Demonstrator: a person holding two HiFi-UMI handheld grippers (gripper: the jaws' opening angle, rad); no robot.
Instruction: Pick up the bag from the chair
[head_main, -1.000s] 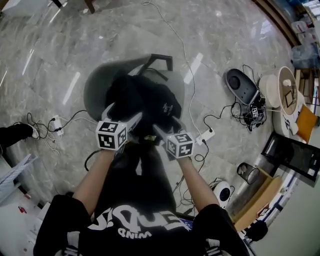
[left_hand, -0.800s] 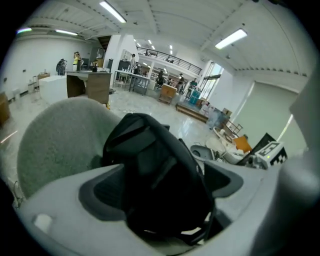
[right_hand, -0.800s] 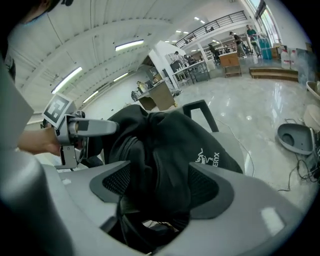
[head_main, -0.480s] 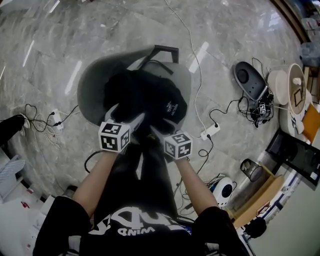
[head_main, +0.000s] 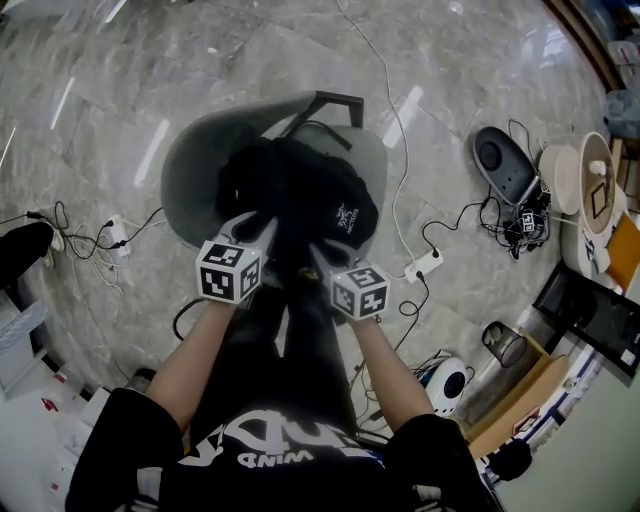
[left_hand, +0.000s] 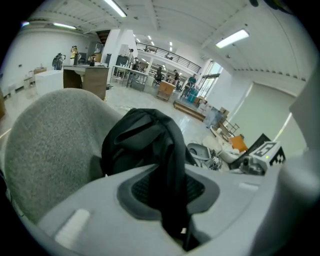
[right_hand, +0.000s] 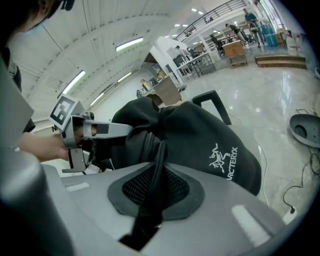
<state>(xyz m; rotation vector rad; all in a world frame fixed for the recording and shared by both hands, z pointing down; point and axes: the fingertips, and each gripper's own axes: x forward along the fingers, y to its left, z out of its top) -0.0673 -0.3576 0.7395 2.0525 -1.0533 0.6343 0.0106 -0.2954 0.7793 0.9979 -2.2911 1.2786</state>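
A black bag (head_main: 300, 195) with a white logo lies slumped on the grey chair (head_main: 190, 170). Both grippers are at its near side. My left gripper (head_main: 255, 228) has just been closing its jaws and is now shut on a black strap of the bag (left_hand: 172, 165), which runs up between the pads. The right gripper (head_main: 320, 255) has also just been closing and pinches another black strap (right_hand: 156, 165) beside the bag's zip. In the right gripper view the bag (right_hand: 205, 140) fills the middle, with the left gripper (right_hand: 85, 132) beyond it. The chair's back (left_hand: 50, 145) rises to the left.
Cables and a white power strip (head_main: 422, 265) trail over the marble floor right of the chair. Further right are a black oval device (head_main: 505, 165), a round white stand (head_main: 572, 180) and a mesh bin (head_main: 500, 343). The person's legs stand just before the chair.
Both grippers have sunk onto the bag's near edge. Their jaws stood wide apart a second ago and have closed on the straps.
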